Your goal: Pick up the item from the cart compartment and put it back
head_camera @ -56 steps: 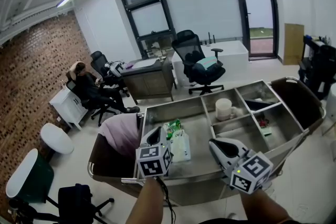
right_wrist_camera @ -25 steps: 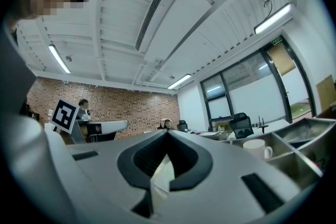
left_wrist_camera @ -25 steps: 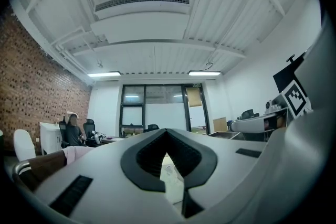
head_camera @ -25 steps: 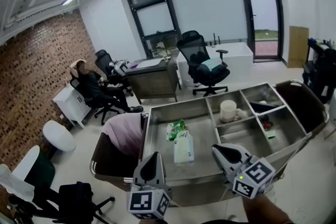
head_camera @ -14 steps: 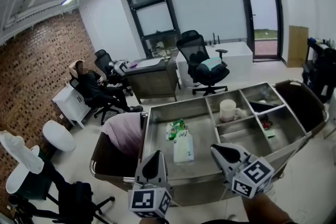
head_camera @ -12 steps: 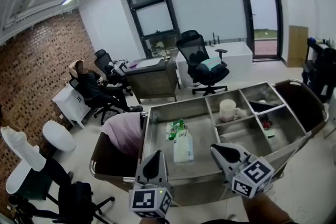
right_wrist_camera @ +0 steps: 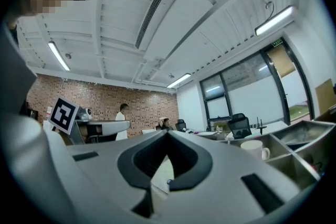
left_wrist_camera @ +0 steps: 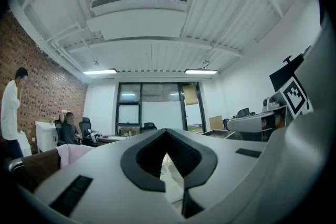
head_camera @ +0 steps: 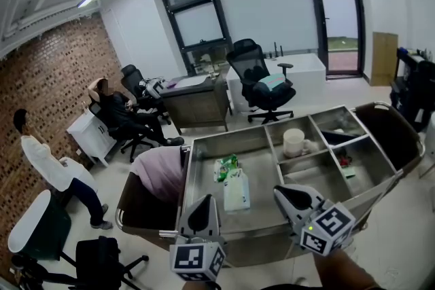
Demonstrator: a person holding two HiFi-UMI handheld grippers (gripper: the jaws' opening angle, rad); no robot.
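Now, white packet [head_camera: 236, 190] in cart compartment [head_camera: 204, 163] beyond left gripper [head_camera: 202, 202] and right gripper [head_camera: 284, 192], both closed, empty.

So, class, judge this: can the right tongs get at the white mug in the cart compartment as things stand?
Probably yes. The white mug stands uncovered in an open-topped compartment ahead of the right tongs, with nothing between them; the shut tongs would need opening first.

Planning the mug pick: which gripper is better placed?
Right. The right gripper hovers nearer the white mug, before the small compartments; the left gripper sits before the large compartment, further off. Both are shut.
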